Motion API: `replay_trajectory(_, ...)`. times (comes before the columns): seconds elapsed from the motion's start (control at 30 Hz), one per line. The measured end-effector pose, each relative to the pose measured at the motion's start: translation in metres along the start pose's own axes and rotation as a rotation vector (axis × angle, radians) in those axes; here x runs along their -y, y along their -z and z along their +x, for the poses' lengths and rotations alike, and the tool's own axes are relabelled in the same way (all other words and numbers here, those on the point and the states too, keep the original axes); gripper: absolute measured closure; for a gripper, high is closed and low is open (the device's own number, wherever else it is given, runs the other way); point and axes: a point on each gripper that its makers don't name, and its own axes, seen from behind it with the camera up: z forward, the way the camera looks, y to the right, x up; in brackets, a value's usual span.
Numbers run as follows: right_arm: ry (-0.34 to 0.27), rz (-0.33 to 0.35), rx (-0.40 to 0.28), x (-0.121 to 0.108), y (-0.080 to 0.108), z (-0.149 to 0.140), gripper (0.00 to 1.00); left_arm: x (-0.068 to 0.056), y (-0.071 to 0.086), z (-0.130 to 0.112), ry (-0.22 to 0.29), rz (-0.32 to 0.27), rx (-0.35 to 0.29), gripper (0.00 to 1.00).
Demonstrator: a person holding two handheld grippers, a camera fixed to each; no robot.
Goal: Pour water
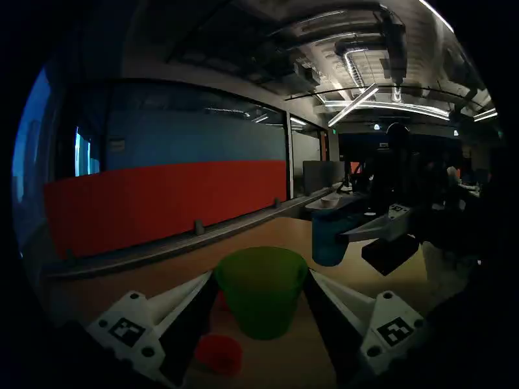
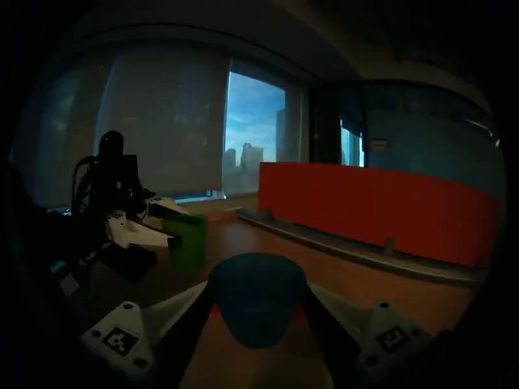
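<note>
Gripping two cups over the surface (image 1: 272, 230), we've got the left gripper (image 1: 259, 279) jaws clenched on the green cup (image 1: 261, 308), right gripper (image 2: 257, 286) jaws clenched on the blue cup (image 2: 256, 311), rims apart. We'd bring them close first, then tip slowly, receiver kept upright.

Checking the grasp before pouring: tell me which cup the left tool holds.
The green plastic cup, clamped in the left tool. The blue plastic cup is in the right tool; the small red cup is free.
</note>
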Motion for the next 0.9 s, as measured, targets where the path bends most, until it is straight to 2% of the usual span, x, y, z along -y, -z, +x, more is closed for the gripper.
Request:
replay_trajectory(0.4, -0.004, 0.004, -0.077, 0.004, -0.002, 0.02, 0.08, -0.003, 0.003, 0.002, 0.002, -0.008, -0.009, 0.11)
replay_trajectory(0.6, -0.013, 0.016, -0.083, 0.004, -0.003, 0.024, 0.08, -0.002, 0.004, 0.001, -0.002, -0.006, -0.01, 0.12)
replay_trajectory(0.9, 0.017, 0.025, -0.074, 0.007, -0.006, 0.03, 0.09, -0.005, 0.001, 0.003, -0.01, -0.019, -0.015, 0.12)
